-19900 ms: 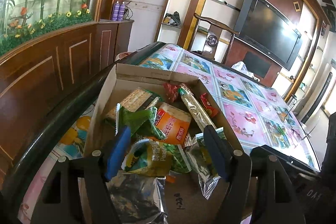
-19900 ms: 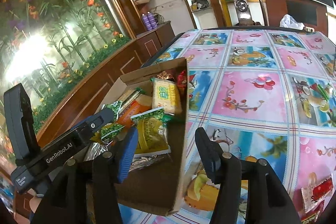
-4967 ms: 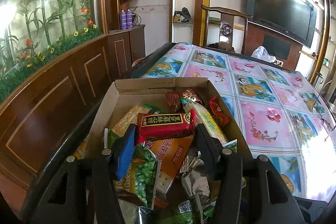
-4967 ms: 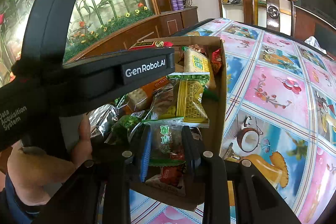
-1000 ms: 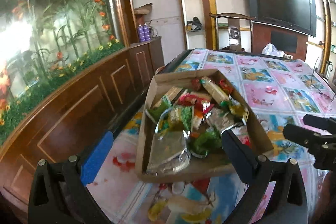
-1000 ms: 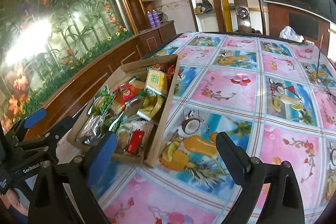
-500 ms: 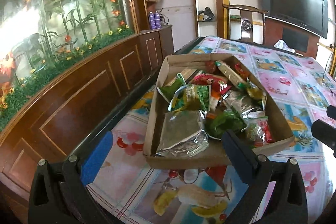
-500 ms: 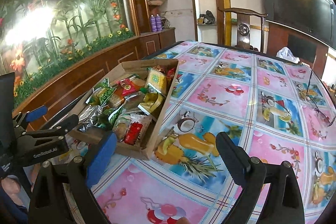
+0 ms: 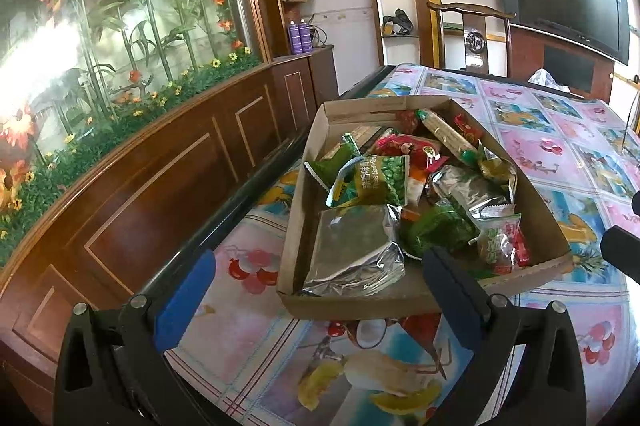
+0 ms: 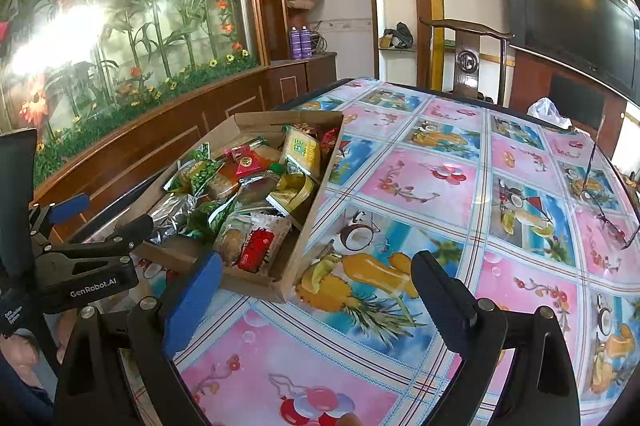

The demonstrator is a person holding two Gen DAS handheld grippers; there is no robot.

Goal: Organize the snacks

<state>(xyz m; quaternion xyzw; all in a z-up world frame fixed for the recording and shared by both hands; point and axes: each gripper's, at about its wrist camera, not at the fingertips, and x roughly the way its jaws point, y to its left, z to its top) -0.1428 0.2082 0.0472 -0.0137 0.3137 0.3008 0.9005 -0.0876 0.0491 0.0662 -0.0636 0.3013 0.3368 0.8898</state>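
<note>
A shallow cardboard box (image 9: 298, 218) sits near the table's left edge, filled with several snack packets: a silver foil pack (image 9: 350, 254), a green pea pack (image 9: 378, 178), a red pack (image 9: 408, 146) and a long cracker pack (image 9: 444, 132). The box also shows in the right wrist view (image 10: 310, 202). My left gripper (image 9: 316, 286) is open and empty, just short of the box's near wall. My right gripper (image 10: 316, 286) is open and empty above the tablecloth, right of the box's near corner. The left gripper's body (image 10: 80, 266) shows at the left.
The table (image 10: 460, 186) carries a fruit-print cloth. A pair of glasses (image 10: 600, 194) lies at the far right and a white bag (image 10: 548, 112) at the far end. A wooden chair (image 10: 466, 54), a TV (image 10: 576, 26) and a wood-panelled planter wall (image 9: 160, 162) surround it.
Both grippers have drawn back from the box and stand wide open. The left view has shifted slightly closer to the box over the last second.
</note>
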